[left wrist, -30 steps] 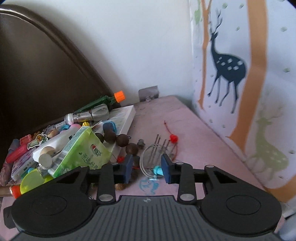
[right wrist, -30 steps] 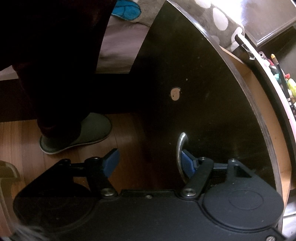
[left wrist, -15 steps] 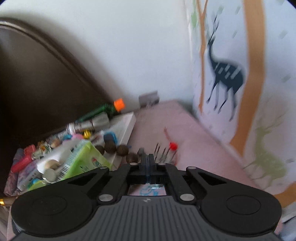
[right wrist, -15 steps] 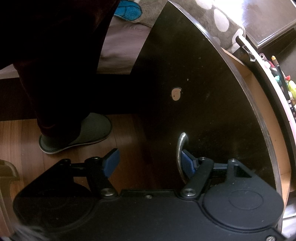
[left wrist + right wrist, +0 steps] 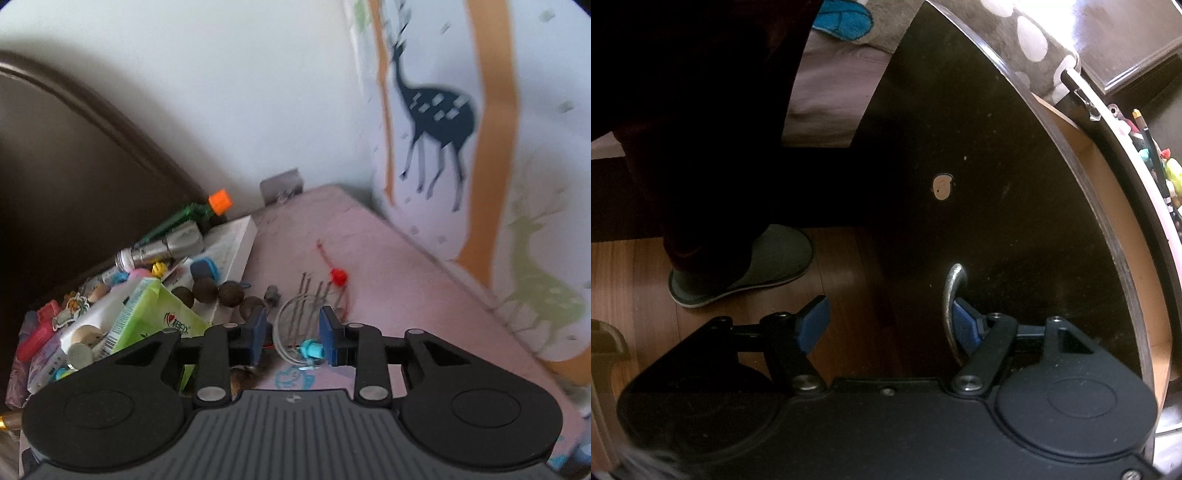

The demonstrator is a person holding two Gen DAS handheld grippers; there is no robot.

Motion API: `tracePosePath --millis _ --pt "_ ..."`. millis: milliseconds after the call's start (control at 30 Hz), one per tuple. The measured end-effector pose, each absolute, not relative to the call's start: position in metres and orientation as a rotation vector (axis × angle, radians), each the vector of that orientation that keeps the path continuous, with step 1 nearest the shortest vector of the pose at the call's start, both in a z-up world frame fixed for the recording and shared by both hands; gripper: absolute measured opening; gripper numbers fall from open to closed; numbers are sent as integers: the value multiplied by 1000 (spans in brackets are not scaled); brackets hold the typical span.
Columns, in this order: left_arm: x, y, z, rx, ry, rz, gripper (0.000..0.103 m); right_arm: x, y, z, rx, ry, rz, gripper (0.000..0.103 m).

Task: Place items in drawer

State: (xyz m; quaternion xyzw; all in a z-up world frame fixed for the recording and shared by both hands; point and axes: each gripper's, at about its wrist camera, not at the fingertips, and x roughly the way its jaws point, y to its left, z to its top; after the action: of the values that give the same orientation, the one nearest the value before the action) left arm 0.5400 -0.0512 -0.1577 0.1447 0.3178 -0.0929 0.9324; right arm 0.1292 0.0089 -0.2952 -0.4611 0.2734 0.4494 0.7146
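My left gripper [image 5: 293, 325] hovers low over the pink tabletop [image 5: 388, 288], and its jaws are opening. Between them lies a thin wire ring with a small blue charm [image 5: 309, 349]; the pads do not press on it. Just beyond lie several dark pins [image 5: 310, 291] and a red bead on a red cord [image 5: 338, 275]. My right gripper [image 5: 890, 323] stands open and points down at the dark drawer front [image 5: 997, 184]. Its right finger sits behind the curved metal handle [image 5: 951, 291]. The drawer is pulled out, and its wooden inside [image 5: 1123, 229] shows.
A clutter pile fills the tabletop's left: a green packet [image 5: 155, 317], brown beads [image 5: 231, 293], a white box [image 5: 232, 243], a silver tube [image 5: 166, 249], an orange-capped green bottle [image 5: 219, 201]. A deer-print wall [image 5: 461, 147] bounds the right. A person's slippered foot [image 5: 757, 266] stands on the wood floor.
The left gripper was open a second ago, shut half a second ago, and has opened again over the wire ring. The right gripper has not moved.
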Motion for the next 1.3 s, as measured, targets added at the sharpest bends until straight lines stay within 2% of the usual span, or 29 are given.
tracePosePath --millis 200,233,267,333,933,1300 --pt "553 -41 -164 235 682 -211 29 129 7 -296 -1026 597 1003 72" --pt "555 -41 -164 235 686 -211 25 129 7 -296 -1027 595 1005 72" --pt "554 -41 -163 233 693 -215 6 128 7 -296 -1028 593 1006 72" --pt "549 -41 -163 228 704 -228 1 128 6 -296 -1028 592 1006 72" --pt "445 -5 -114 125 606 -245 0 130 9 -295 -1030 598 1004 71" --pt "415 -42 -135 231 684 -425 0 129 11 -296 -1038 597 1001 72"
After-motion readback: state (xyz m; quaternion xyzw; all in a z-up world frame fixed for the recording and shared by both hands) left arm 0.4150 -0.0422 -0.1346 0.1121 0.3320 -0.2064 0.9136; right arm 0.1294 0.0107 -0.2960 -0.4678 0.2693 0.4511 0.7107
